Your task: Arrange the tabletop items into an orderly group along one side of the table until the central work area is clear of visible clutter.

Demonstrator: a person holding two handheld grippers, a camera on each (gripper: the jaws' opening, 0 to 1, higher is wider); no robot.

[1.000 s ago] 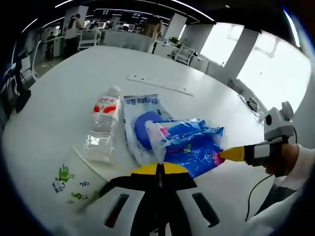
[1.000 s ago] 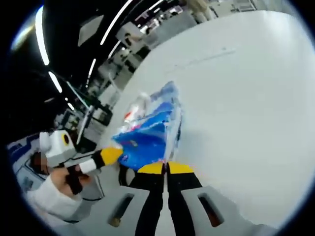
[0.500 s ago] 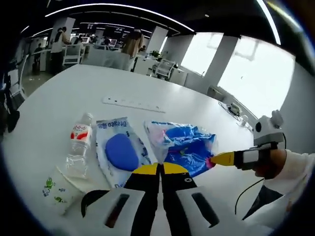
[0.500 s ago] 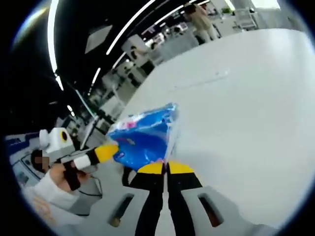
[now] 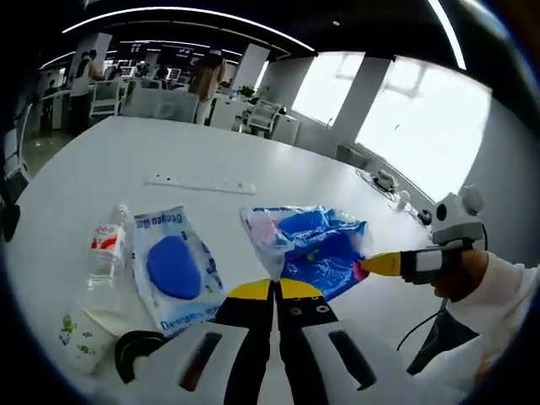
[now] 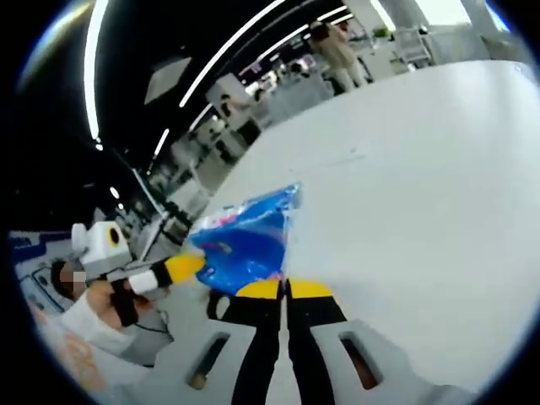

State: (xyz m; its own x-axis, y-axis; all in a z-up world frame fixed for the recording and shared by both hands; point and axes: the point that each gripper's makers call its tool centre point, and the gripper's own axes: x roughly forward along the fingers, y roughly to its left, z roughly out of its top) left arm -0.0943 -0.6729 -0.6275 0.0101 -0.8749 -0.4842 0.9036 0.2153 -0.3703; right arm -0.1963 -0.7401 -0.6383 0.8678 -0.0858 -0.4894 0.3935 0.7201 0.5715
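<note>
Above the white counter (image 5: 110, 164), both the left gripper (image 5: 274, 285) and right gripper (image 6: 284, 285) pinch opposite edges of the blue plastic bag (image 5: 316, 245), fingers closed on it.

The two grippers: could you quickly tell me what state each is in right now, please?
Left gripper: shut on the blue plastic bag, pinching its near edge.
Right gripper: shut on the same blue plastic bag, at its opposite edge.
</note>
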